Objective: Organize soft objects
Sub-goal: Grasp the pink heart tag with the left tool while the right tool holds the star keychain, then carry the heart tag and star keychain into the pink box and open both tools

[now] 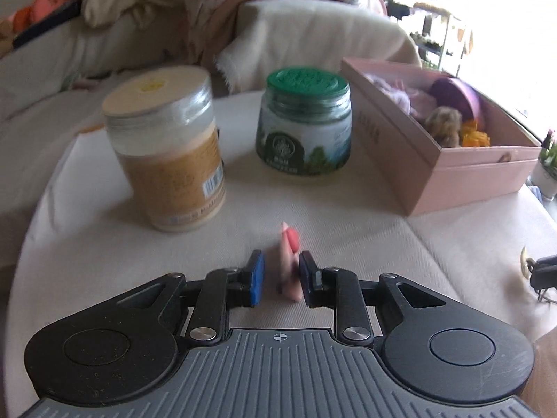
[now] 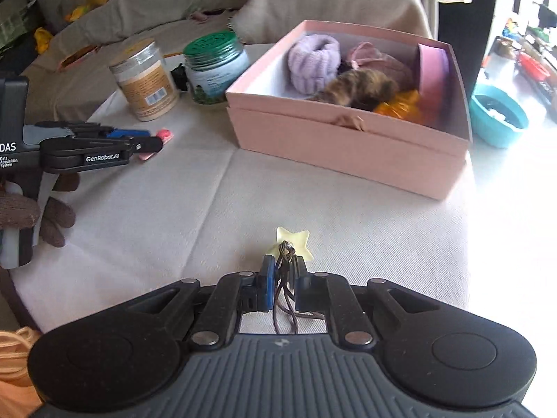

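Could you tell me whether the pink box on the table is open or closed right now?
Open. The pink box has no lid on top, and a lilac scrunchie and a brown furry item lie visible inside.

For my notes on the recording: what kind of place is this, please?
Probably a home living room: a cloth-covered table beside a draped sofa, with jars and a pink box of soft items.

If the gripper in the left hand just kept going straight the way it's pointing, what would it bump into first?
Probably the small pink clip already between the left gripper pads, then the cloth-covered table. The green-lidded jar stands further along that line, though depth is hard to judge.
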### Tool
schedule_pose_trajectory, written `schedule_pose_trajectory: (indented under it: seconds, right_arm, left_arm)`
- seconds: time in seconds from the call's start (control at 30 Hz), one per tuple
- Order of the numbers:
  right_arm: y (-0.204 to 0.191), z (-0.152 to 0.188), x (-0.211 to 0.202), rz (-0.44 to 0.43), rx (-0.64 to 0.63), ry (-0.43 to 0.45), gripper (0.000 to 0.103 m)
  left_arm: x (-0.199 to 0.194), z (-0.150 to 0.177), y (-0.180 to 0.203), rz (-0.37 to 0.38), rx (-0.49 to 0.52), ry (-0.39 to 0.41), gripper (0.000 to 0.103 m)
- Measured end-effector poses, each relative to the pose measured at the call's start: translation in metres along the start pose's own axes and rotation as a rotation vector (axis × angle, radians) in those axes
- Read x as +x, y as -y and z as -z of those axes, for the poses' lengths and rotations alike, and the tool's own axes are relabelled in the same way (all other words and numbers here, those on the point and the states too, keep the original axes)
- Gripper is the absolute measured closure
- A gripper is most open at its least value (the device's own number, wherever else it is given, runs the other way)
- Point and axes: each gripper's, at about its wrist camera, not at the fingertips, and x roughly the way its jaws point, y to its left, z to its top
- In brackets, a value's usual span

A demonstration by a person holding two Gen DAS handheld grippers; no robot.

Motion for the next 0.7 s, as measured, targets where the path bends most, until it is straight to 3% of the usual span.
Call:
schedule_pose_trajectory:
  seconds: [0.13,0.3,0.47,0.57,0.7]
  right_arm:
    - [-0.005,0.004,0.003,-0.007,0.019,0.015,0.093]
    - [-0.014,0.011,-0.005,0.022,0.012,0.043,0.093]
    - [-0.02,0.021,-0.022,0.061,-0.002,0.085,0.093]
    - [-0.024,0.029,-0.037,0.081,-0.012,0.129,0.093]
    - [-0.025,0.043,-0.052,0.107,-0.031,0.176,0.093]
  left_arm:
    - [-0.003,0.002,-0.005,0.014,-0.036,0.006,0.077]
    - [-0.003,0.006,0.009,-0.017,0.048,0.025,0.078]
    - [-0.01,0.015,0.015,0.025,0.043,0.027,0.081]
    - [-0.024,0.027,0.027,0.082,0.059,0.042,0.081]
    - [-0.057,0.051,0.052,0.247,0.123,0.093,0.081]
